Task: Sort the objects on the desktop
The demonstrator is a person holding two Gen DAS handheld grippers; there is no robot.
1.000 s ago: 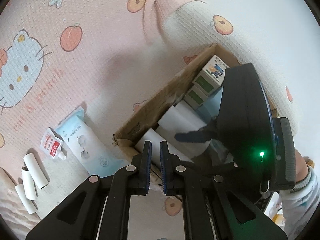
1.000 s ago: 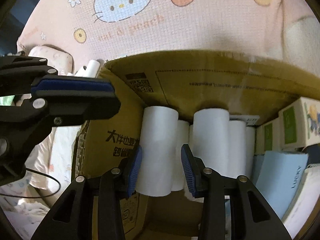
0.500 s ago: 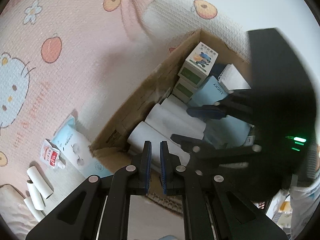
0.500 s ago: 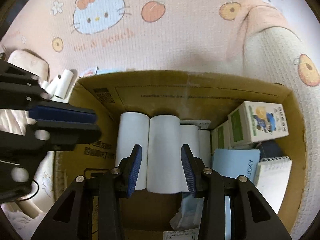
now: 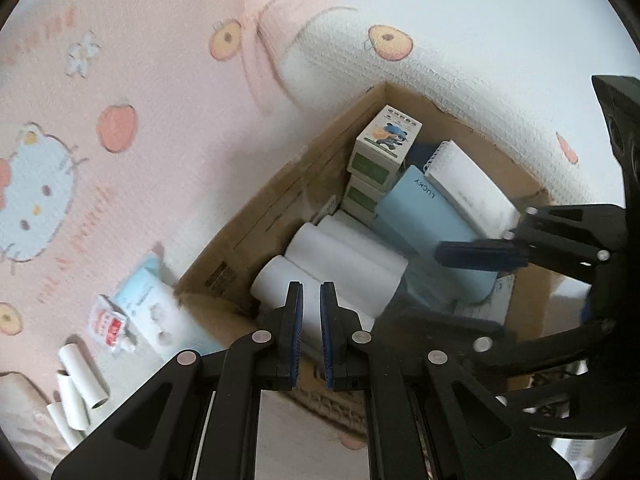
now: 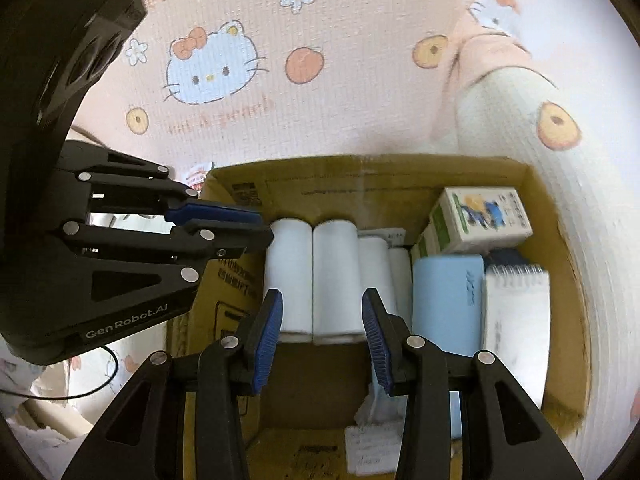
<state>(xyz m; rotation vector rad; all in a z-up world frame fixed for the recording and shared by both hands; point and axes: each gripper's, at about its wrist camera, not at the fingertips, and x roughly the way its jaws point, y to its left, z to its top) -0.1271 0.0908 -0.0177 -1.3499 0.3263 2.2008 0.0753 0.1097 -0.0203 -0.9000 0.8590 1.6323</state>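
The box [image 6: 560,264] sits below both grippers with white rolls [image 6: 312,276] packed side by side along its left half, while more rolls [image 5: 76,392] lie loose on the mat, well off to the lower left of the left gripper [image 5: 311,336], their long axes running roughly along its fingers. That makes the left hand the nearer one for the next pick, judging by the layout, though its jaws are nearly shut with nothing between them and must open first. The right gripper [image 6: 322,340] hangs over the box, pitched steeply down, jaws partly open and empty, the packed rolls lying lengthwise beyond its tips.

Home bedroom: cartoon-print blanket [image 6: 360,92], pillow [image 6: 568,208]
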